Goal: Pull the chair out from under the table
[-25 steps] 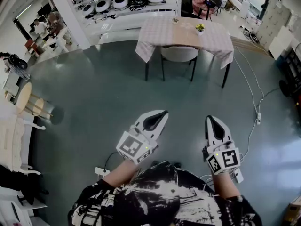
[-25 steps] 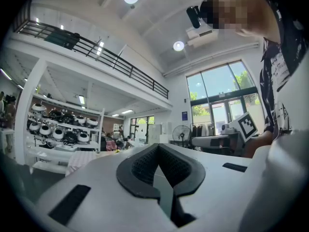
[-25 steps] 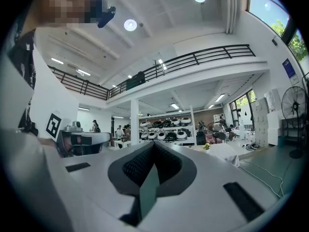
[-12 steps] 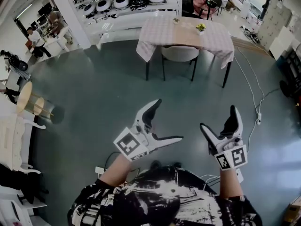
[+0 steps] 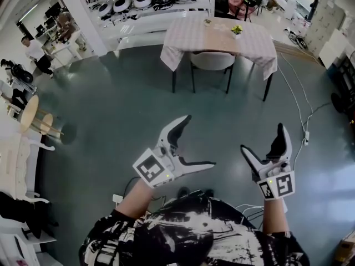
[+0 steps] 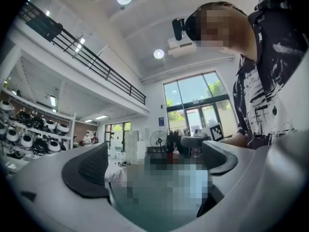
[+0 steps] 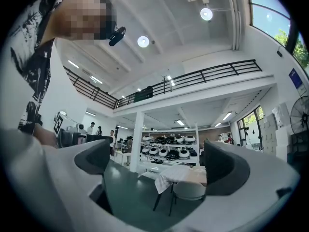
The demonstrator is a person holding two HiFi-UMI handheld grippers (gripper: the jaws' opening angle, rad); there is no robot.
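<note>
A white-backed chair (image 5: 211, 61) stands tucked under a table with a pale checked cloth (image 5: 183, 40) at the far side of the room. Both grippers are held near my body, far from the chair. My left gripper (image 5: 198, 140) is wide open with nothing between its fingers. My right gripper (image 5: 264, 138) is wide open and empty too. Both sets of jaws have just been opening. The right gripper view looks past the right gripper (image 7: 159, 163) at the chair (image 7: 189, 190) and the table (image 7: 166, 175). The left gripper (image 6: 154, 163) shows open with only the room behind.
A small potted plant (image 5: 236, 32) sits on the table. White shelves (image 5: 144, 1) with round devices stand behind it. A cable and power strip (image 5: 304, 137) lie on the floor at right. Round wooden stools (image 5: 30, 115) and a person (image 5: 33, 51) are at left.
Both grippers went from shut to wide open. Both hands lifted and tilted upward a little. The person at far left has walked on.
</note>
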